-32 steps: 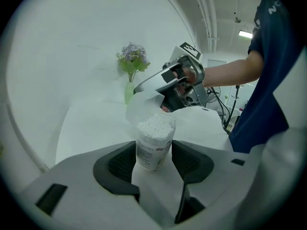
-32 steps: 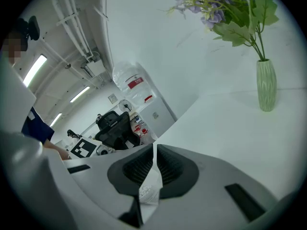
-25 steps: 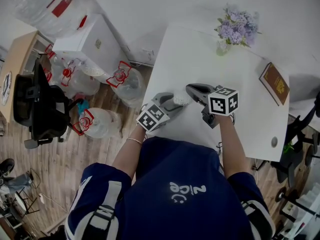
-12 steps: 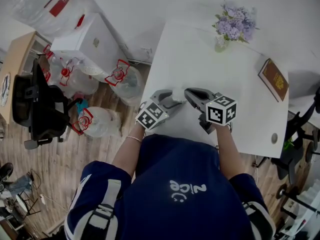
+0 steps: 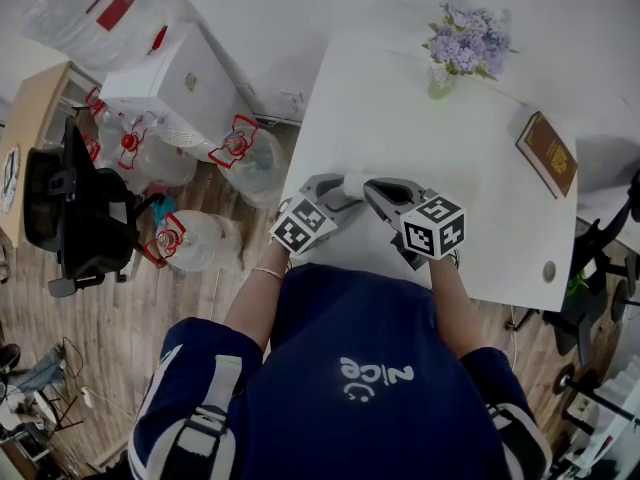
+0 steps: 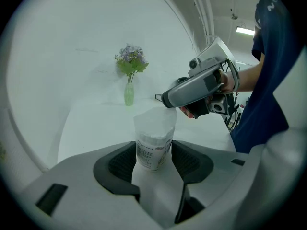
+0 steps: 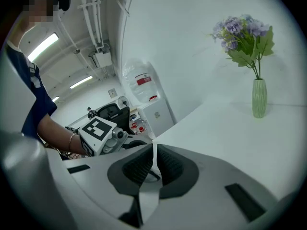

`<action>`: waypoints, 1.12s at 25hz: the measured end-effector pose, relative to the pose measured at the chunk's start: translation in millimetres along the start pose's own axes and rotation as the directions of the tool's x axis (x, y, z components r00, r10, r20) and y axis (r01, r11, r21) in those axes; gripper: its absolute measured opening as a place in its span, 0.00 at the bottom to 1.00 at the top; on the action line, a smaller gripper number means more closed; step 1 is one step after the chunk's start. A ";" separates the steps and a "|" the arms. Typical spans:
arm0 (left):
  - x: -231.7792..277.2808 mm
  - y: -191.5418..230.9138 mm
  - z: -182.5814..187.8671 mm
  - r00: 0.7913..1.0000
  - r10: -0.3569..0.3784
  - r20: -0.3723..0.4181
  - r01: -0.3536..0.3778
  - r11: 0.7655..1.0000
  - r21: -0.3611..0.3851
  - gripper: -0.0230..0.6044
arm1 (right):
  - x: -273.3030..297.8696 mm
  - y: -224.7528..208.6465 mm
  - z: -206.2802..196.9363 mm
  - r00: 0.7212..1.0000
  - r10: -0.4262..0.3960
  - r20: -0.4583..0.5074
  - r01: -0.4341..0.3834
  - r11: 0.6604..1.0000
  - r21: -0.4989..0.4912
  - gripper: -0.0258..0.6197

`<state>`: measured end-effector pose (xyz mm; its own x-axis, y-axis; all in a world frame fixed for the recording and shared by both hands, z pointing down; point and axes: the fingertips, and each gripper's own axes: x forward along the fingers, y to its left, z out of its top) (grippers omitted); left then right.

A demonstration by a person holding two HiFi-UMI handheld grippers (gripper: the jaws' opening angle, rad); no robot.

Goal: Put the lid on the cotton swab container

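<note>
I find the cotton swab container (image 6: 152, 150) upright at the near left part of the white table (image 5: 400, 118), close to its left edge. The left gripper (image 5: 338, 190) is clamped on it: in the left gripper view both dark pads press the labelled lower body from either side. The translucent lid (image 6: 154, 121) sits over the container's top and is slightly wider than the body. I cannot tell whether it is fully seated. The right gripper (image 7: 153, 152) comes in from the right, its tip touching the lid's upper far rim. In the right gripper view its jaws stand almost together, with only a thin pale sliver pinched between the pads, which I read as the lid's wall. The two grippers face each other, tips nearly meeting over the container. At the far side of the table stands a green vase (image 6: 129, 94) of purple flowers, well apart from the work. A brown book (image 5: 548, 160) lies near the right edge. Several water jugs (image 5: 250, 163) stand on the floor left of the table.
</note>
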<state>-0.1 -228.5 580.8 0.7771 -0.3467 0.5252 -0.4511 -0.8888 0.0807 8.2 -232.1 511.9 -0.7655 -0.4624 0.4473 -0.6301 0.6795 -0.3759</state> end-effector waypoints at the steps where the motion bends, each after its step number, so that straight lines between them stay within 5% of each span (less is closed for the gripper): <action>1: 0.3 0.0 0.0 1.000 0.000 0.000 0.000 1.000 0.000 0.44 | 0.4 0.4 -1.7 1.000 -0.007 -0.009 0.007 1.000 -0.014 0.13; 18: 0.2 -1.0 -0.2 1.000 0.004 0.002 -0.004 1.000 0.006 0.44 | 2.5 3.7 -9.1 0.995 -0.088 -0.038 0.082 0.988 -0.132 0.13; 24: 1.2 -4.0 -0.2 1.000 0.002 0.000 -0.002 1.000 0.004 0.44 | 0.4 7.5 -13.0 0.982 -0.184 -0.041 0.165 0.944 -0.284 0.13; 28: 0.4 -2.3 -0.3 1.000 0.006 0.004 -0.006 1.000 -0.004 0.44 | 3.4 6.9 -11.4 0.983 -0.181 -0.023 0.170 0.956 -0.241 0.13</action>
<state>1.1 -226.6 581.2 0.7762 -0.3528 0.5226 -0.4572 -0.8856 0.0812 2.8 -222.5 520.1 -0.6356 -0.5644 0.5268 -0.7011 0.7076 -0.0878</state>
